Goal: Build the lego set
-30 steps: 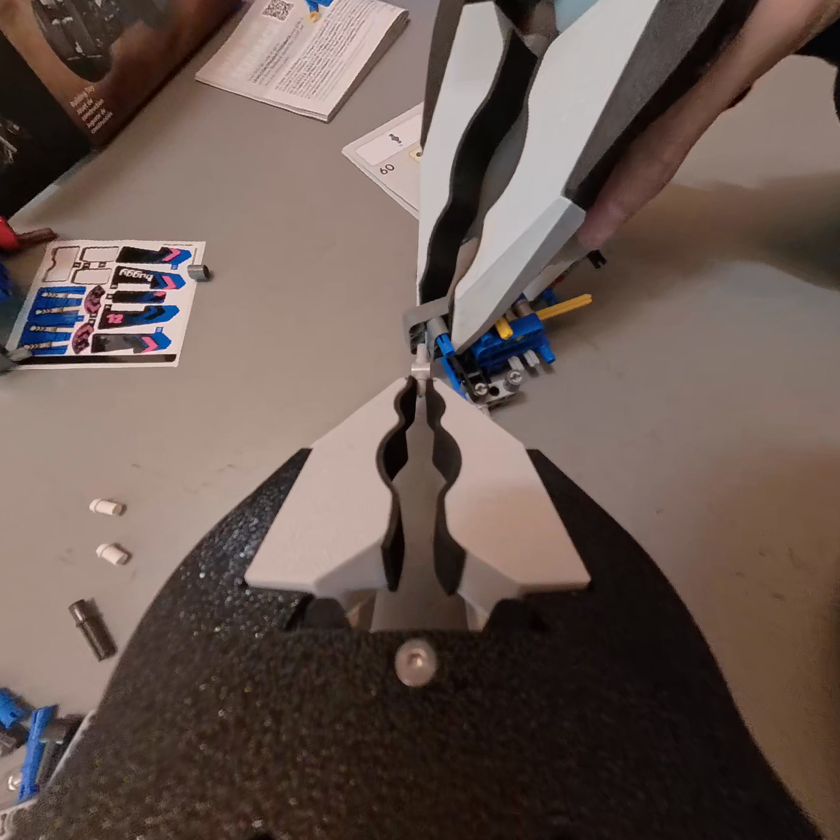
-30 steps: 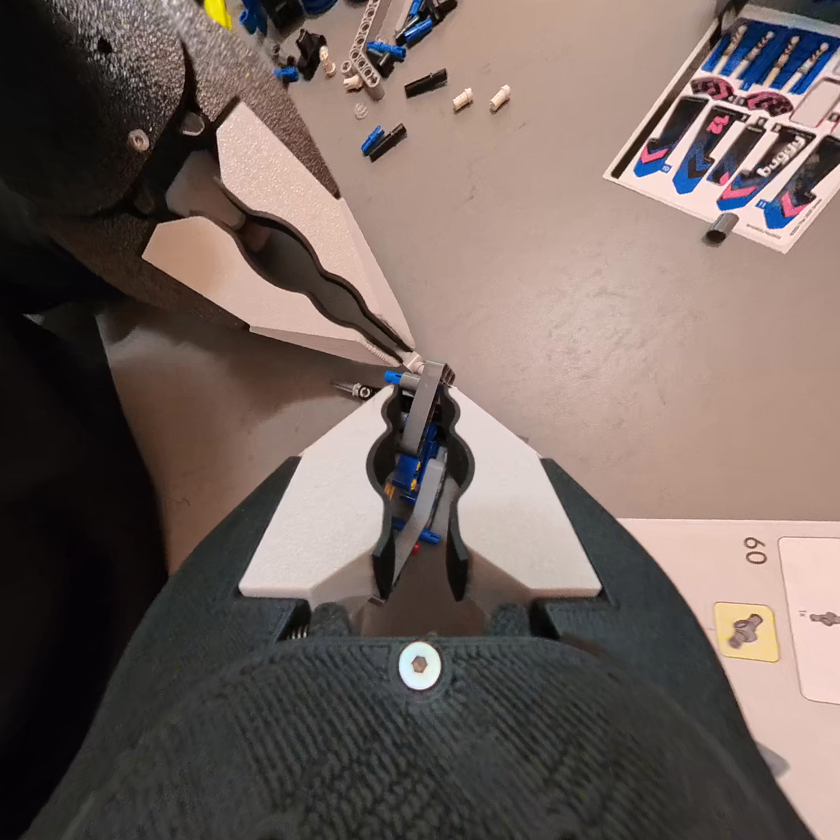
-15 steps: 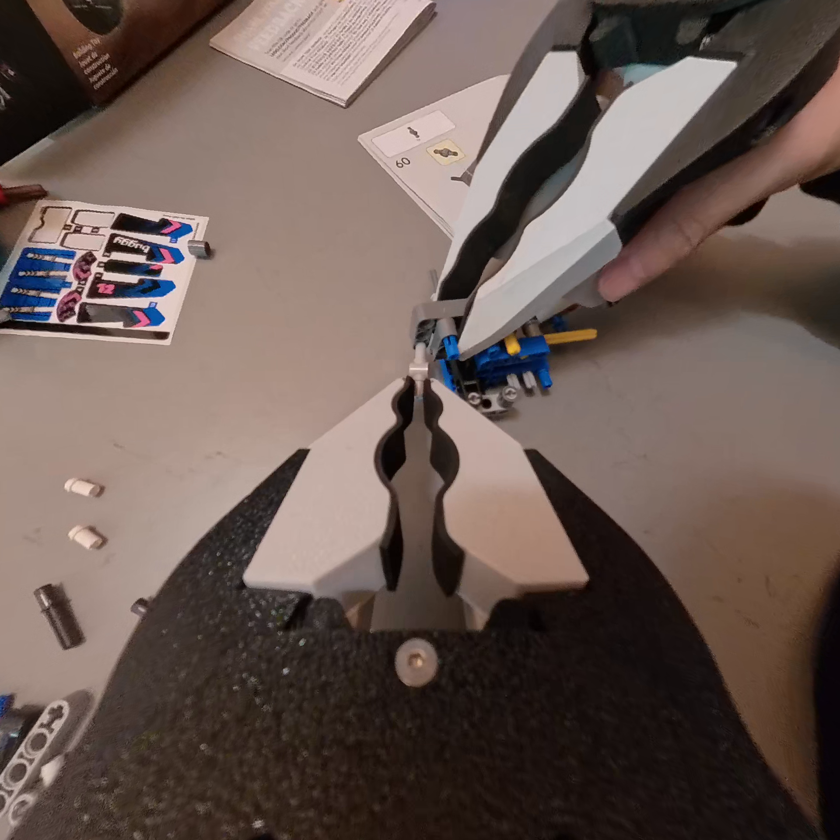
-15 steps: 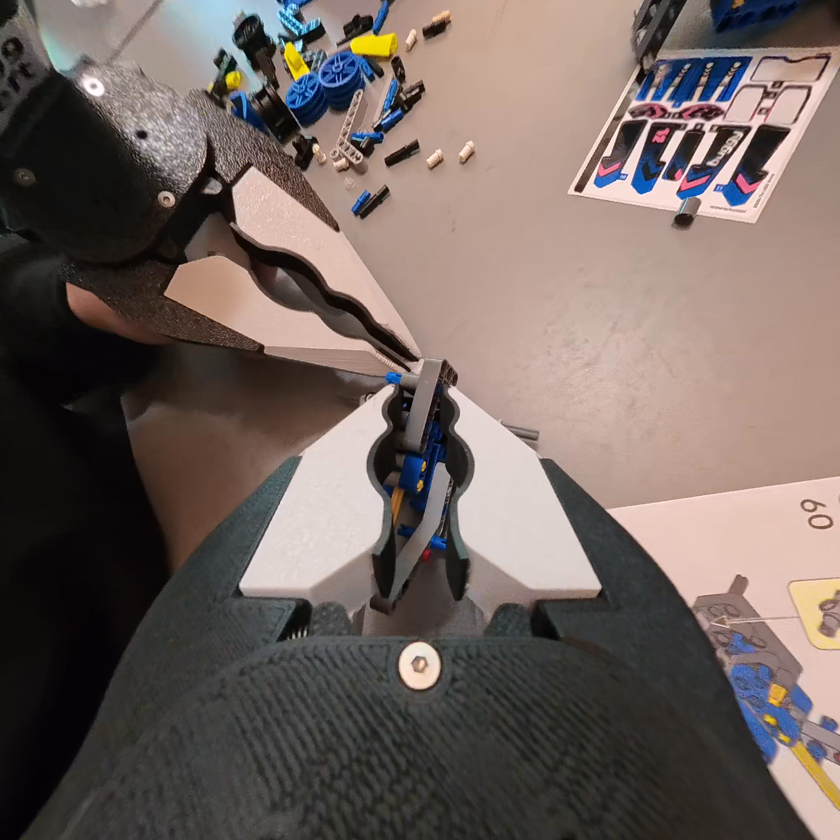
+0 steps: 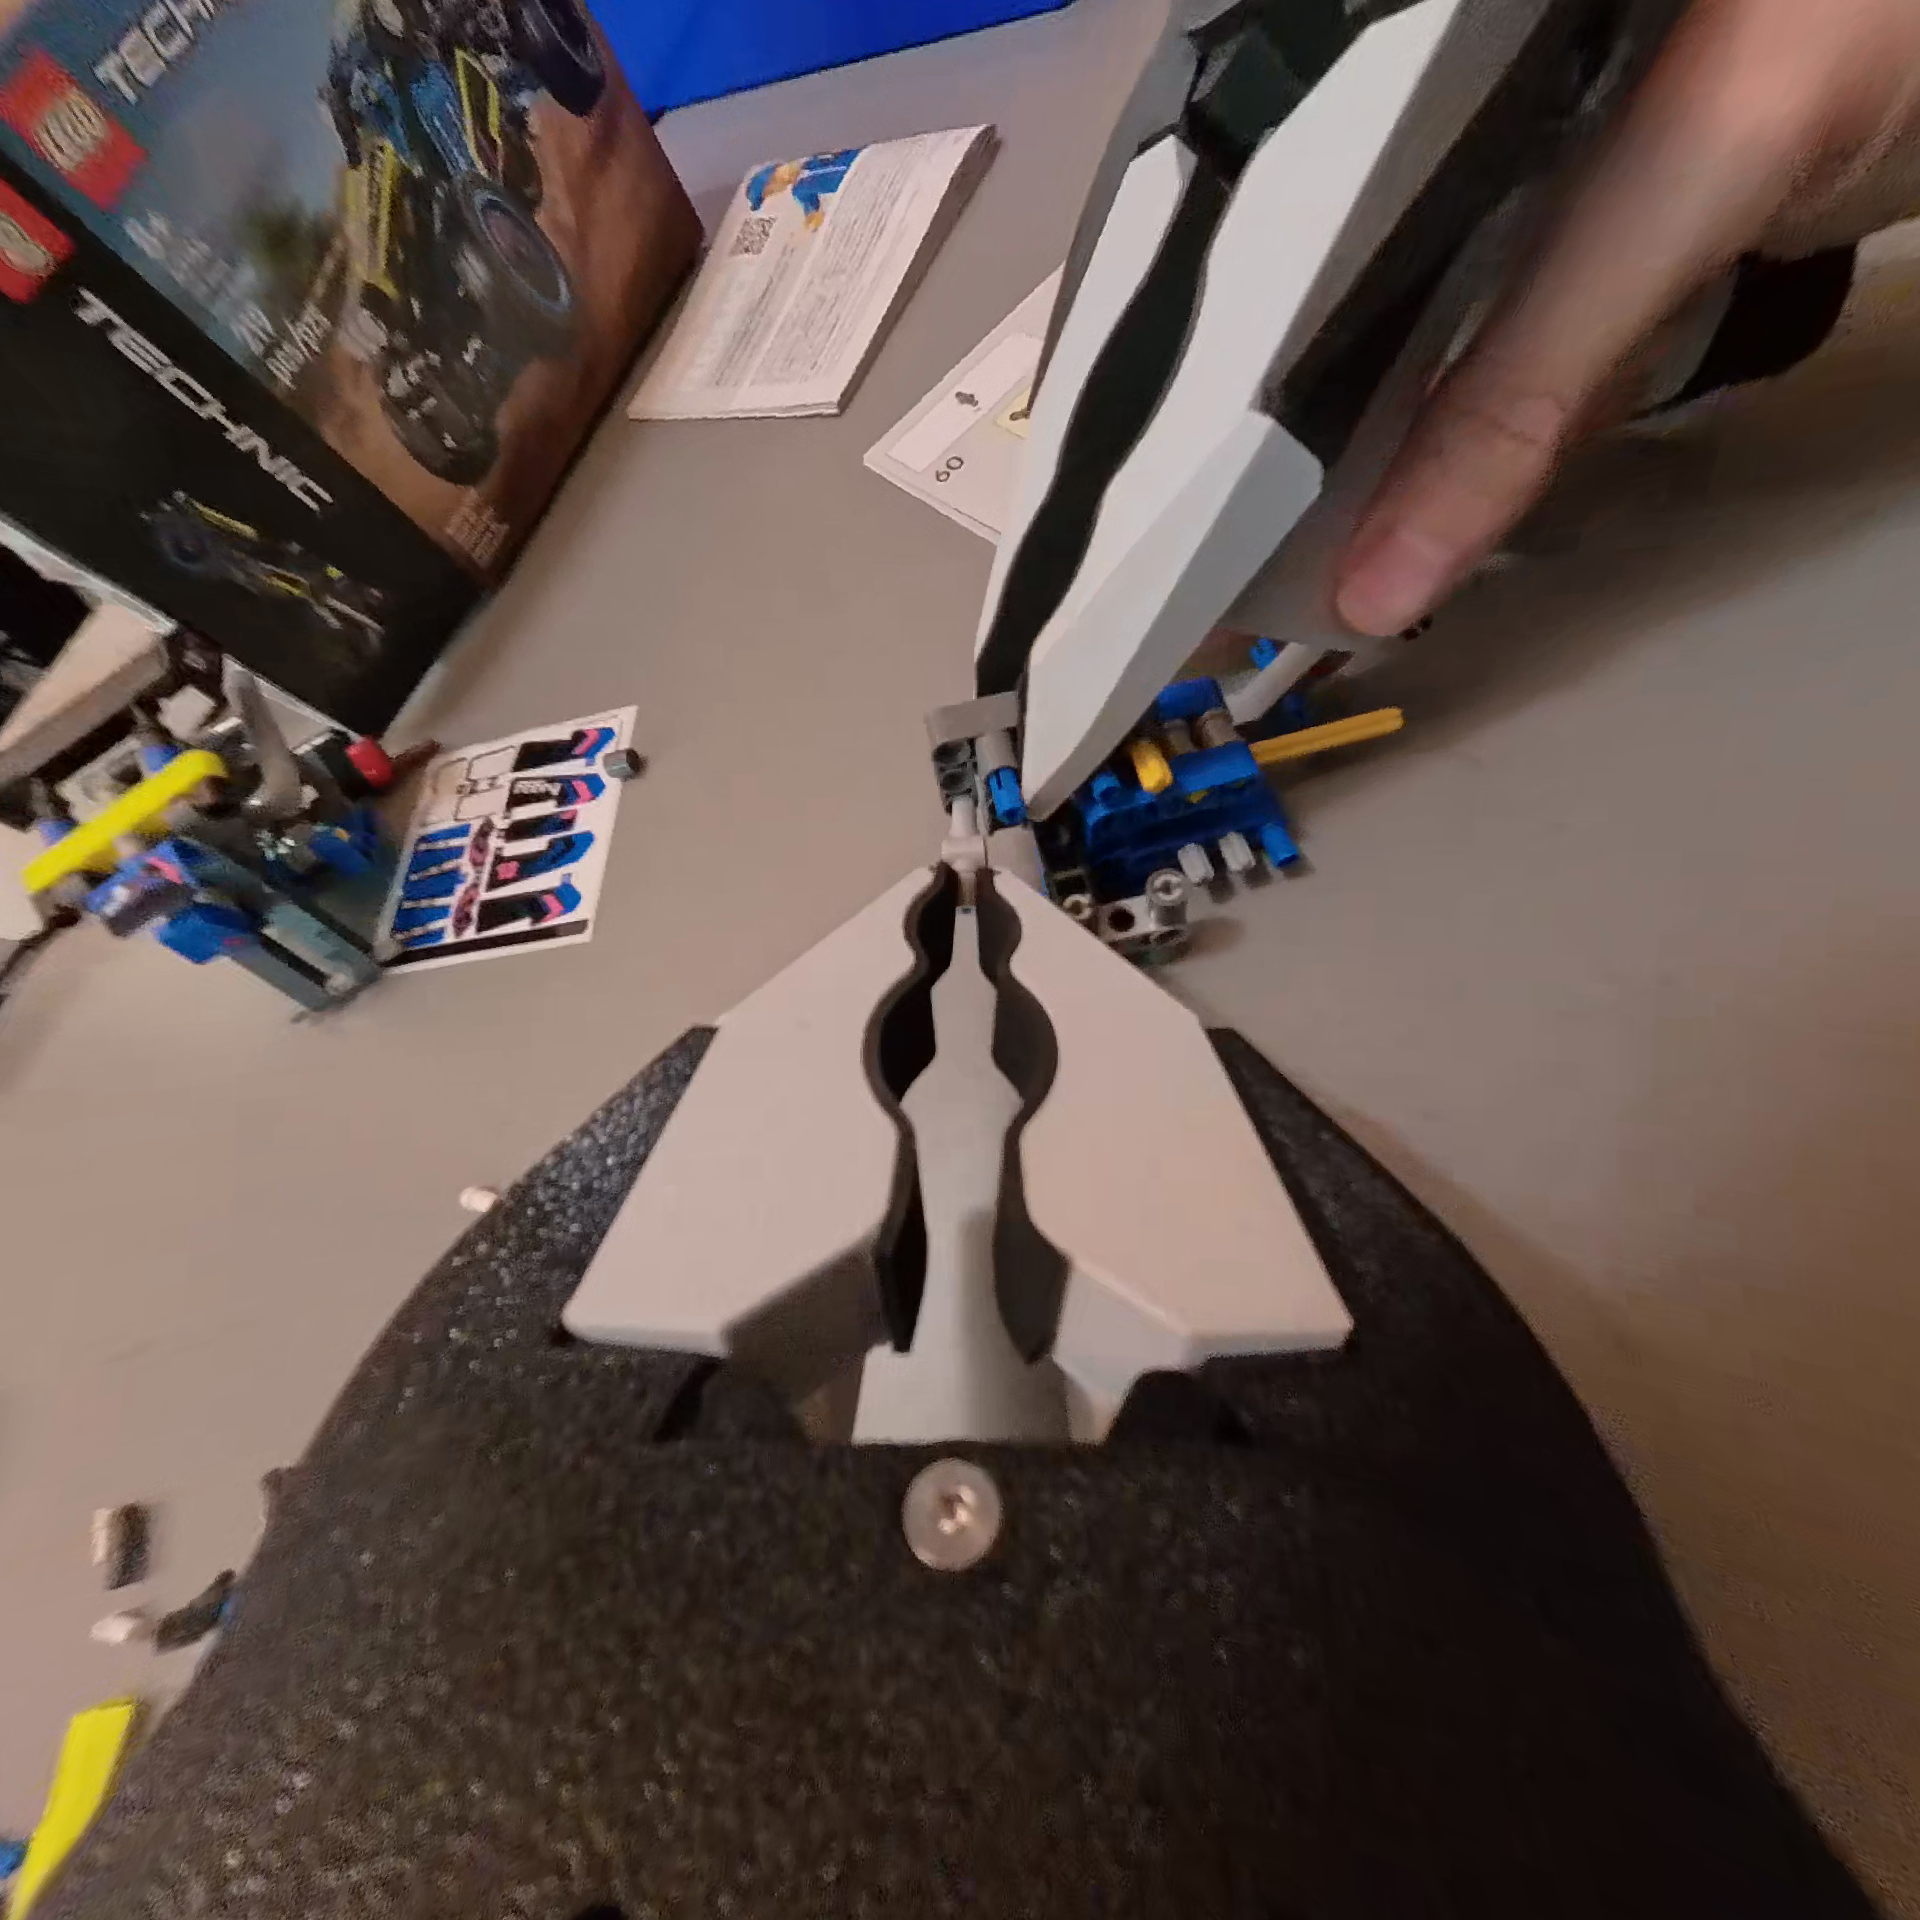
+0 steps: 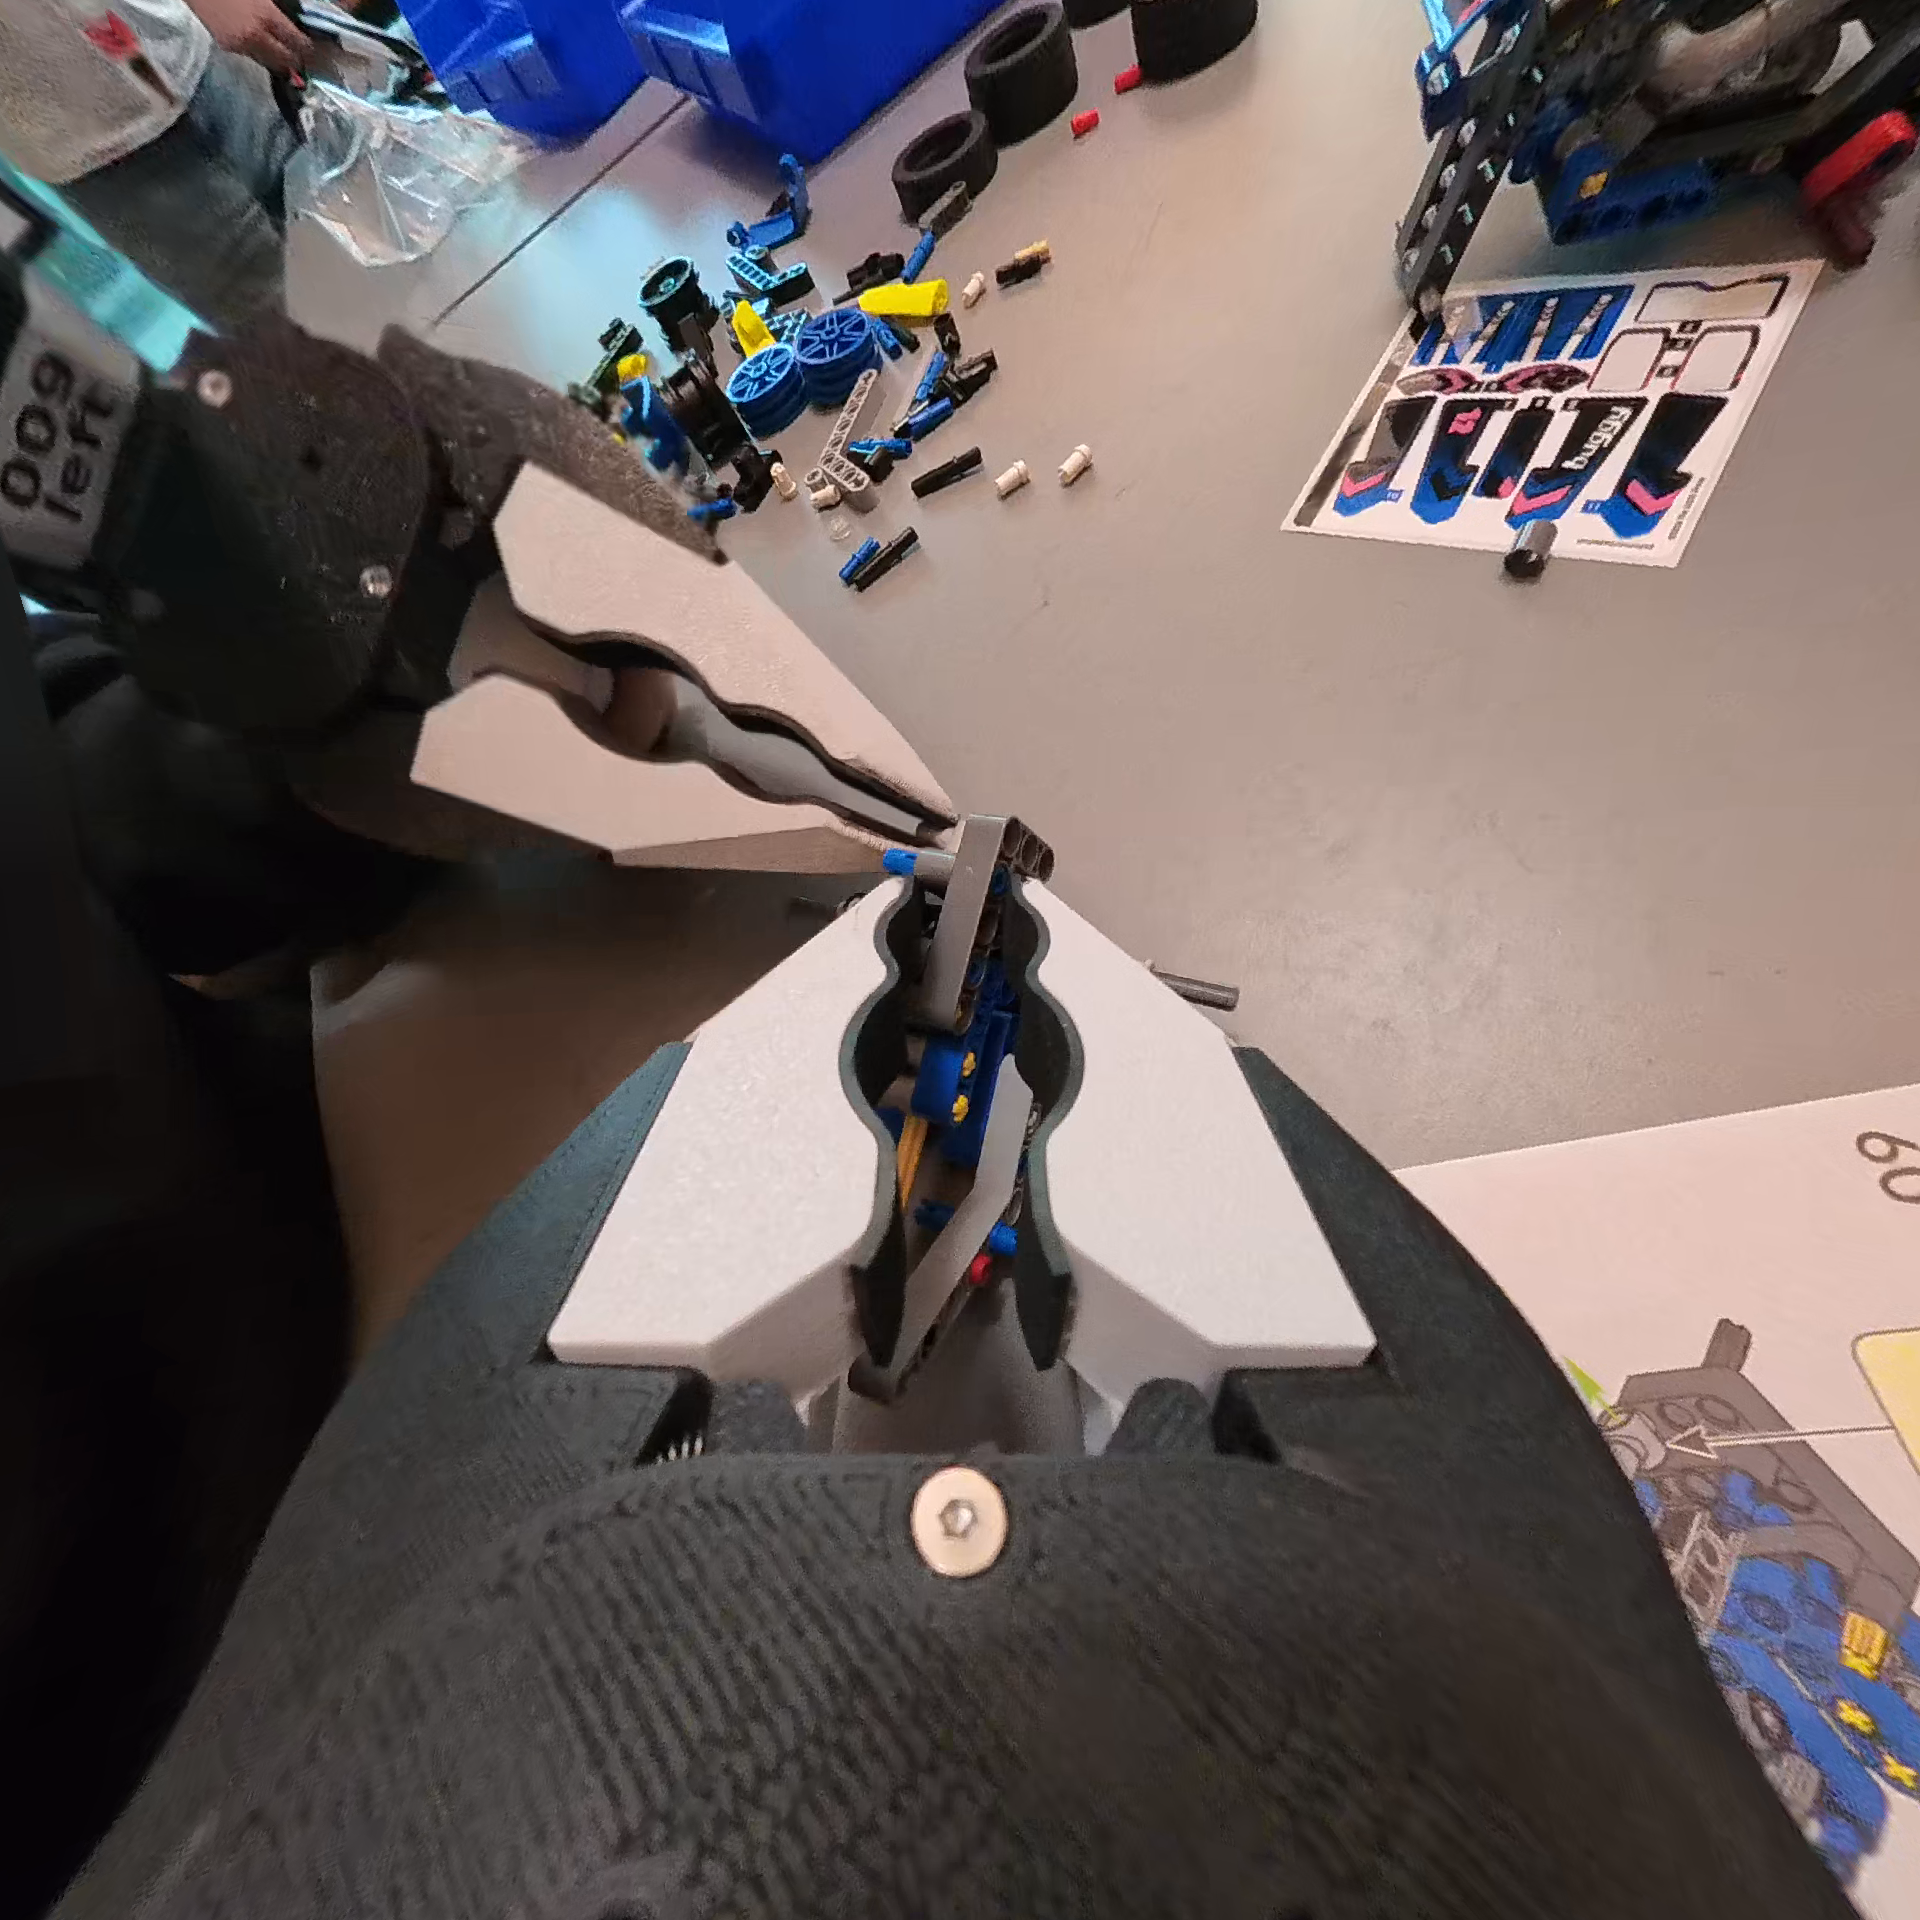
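Note:
My right gripper (image 6: 961, 883) is shut on a blue and grey lego assembly (image 6: 961, 1049), held above the grey table. The assembly also shows in the left wrist view (image 5: 1153, 800), with a yellow axle (image 5: 1325, 730) sticking out to the right. My left gripper (image 5: 966, 878) is shut on a small light grey connector piece (image 5: 964, 836), and its tip sits against the grey beam end (image 5: 971, 717) of the assembly. In the right wrist view the left gripper (image 6: 935, 826) comes in from the left and meets the assembly's top beam (image 6: 982, 904).
A sticker sheet (image 5: 509, 842) (image 6: 1548, 405) lies on the table. The set's box (image 5: 281, 291) and a booklet (image 5: 821, 281) stand at the back. The open instruction page (image 6: 1704, 1382) lies at the right. Loose parts (image 6: 831, 384), tyres (image 6: 982, 104) and a partly built model (image 6: 1662, 114) lie beyond. Left and right tips are no more than a few centimetres apart.
Both cameras have tilted up, so more of the far table shows. The left gripper's tip stays at the assembly's grey beam. Both grips are unchanged.

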`<state>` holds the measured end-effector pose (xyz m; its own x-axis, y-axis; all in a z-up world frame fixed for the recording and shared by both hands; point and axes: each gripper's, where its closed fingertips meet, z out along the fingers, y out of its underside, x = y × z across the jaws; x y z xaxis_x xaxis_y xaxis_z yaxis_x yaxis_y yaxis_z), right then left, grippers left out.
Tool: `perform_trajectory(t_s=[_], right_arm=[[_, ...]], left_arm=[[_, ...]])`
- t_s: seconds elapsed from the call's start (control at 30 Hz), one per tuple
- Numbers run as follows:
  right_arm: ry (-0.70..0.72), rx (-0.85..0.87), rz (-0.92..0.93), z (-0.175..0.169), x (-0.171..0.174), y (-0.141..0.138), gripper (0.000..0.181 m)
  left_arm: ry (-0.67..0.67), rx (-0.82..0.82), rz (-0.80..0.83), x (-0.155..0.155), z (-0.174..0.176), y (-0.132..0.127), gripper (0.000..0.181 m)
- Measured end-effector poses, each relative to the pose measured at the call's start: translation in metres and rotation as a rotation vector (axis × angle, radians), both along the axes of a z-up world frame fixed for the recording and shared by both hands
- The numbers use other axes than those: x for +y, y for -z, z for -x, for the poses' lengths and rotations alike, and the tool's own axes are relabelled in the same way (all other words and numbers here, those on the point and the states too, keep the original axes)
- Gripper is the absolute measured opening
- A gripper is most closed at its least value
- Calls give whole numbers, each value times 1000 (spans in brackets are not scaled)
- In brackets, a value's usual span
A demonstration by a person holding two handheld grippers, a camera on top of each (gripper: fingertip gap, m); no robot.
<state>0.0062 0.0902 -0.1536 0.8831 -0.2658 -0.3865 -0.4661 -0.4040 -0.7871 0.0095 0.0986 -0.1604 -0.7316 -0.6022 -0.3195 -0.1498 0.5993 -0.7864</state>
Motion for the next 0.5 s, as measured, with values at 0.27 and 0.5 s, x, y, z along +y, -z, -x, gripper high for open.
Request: perform_trajectory(t_s=[0.27, 0.5], right_arm=[[36, -35, -27, -5, -2, -1, 14], [34, -13, -32, -7, -2, 0, 14]], left_arm=[[-27, -110, -106, -2, -4, -2, 0], [-6, -216, -157, -5, -6, -8, 0]])
